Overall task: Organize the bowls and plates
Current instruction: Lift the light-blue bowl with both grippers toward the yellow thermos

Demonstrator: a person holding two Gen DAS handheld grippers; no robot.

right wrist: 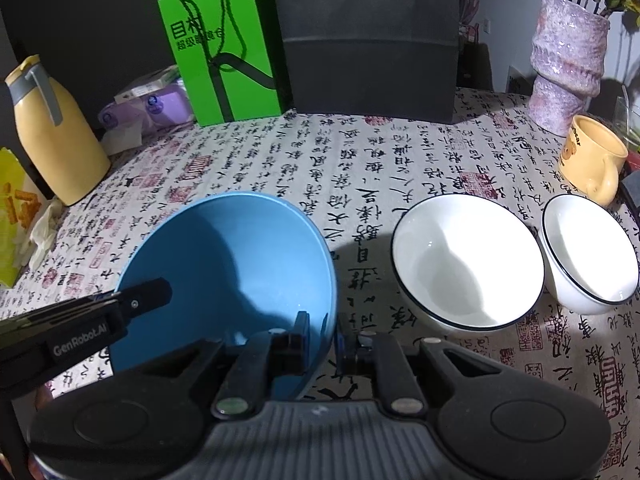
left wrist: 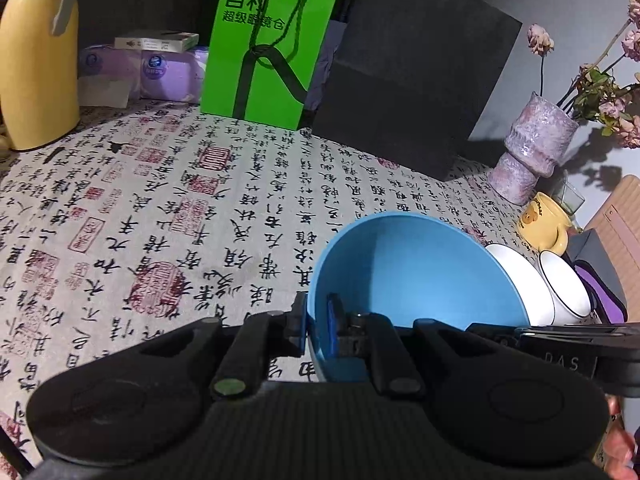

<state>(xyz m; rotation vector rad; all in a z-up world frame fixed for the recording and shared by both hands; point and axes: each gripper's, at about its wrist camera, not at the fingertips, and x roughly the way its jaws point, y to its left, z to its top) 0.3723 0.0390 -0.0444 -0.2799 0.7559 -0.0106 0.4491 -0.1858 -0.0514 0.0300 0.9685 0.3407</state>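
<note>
A blue bowl [left wrist: 408,264] [right wrist: 224,264] is held tilted over the calligraphy-print tablecloth. My left gripper [left wrist: 316,320] is shut on its rim, one finger inside the wall and one outside. My right gripper [right wrist: 322,332] is shut on the rim at the opposite side, pinching the wall the same way. In the right wrist view the left gripper's finger [right wrist: 148,296] reaches into the bowl from the left. To the right of the blue bowl stand a large white bowl with a dark rim line [right wrist: 468,260] [left wrist: 516,276] and a smaller one [right wrist: 588,252] [left wrist: 564,280], side by side.
A yellow mug [right wrist: 592,160] and a purple vase [right wrist: 568,60] with dried flowers stand at the back right. A green paper bag [right wrist: 224,60] and a black bag [right wrist: 372,40] line the back. A yellow thermos [right wrist: 56,140] and tissue packs [right wrist: 160,104] sit at the left.
</note>
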